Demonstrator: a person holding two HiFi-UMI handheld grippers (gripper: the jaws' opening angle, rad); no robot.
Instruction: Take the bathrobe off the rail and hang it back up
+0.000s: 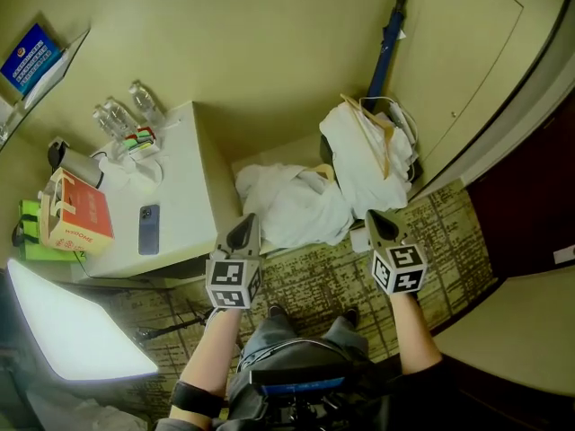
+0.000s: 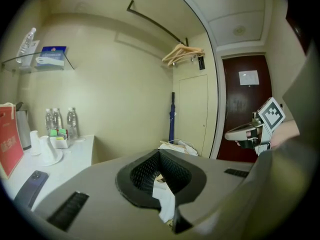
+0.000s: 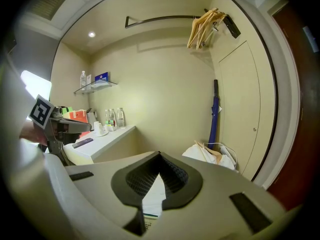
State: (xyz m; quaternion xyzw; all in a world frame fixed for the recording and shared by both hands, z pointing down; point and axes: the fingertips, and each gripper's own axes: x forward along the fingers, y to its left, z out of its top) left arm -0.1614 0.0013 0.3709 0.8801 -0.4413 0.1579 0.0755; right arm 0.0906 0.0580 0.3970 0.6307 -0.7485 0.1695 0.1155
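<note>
A white bathrobe [image 1: 289, 203] lies crumpled on a low ledge by the wall, just beyond both grippers. A second white garment [image 1: 364, 160] with a wooden hanger [image 1: 373, 126] on it is heaped over a basket to its right. The dark rail [image 3: 160, 18] runs high along the wall, with several wooden hangers [image 3: 202, 26] bunched at its right end. My left gripper [image 1: 243, 232] is shut and holds nothing. My right gripper [image 1: 382, 224] is likewise shut and holds nothing. Both point at the white heap without touching it.
A white desk [image 1: 184, 232] stands at the left with water bottles [image 1: 121, 115], a phone [image 1: 149, 229] and a red paper bag [image 1: 79, 215]. A blue umbrella [image 1: 388, 43] leans in the corner. A dark red door [image 2: 245, 104] is at the right; patterned carpet [image 1: 332, 277] lies underfoot.
</note>
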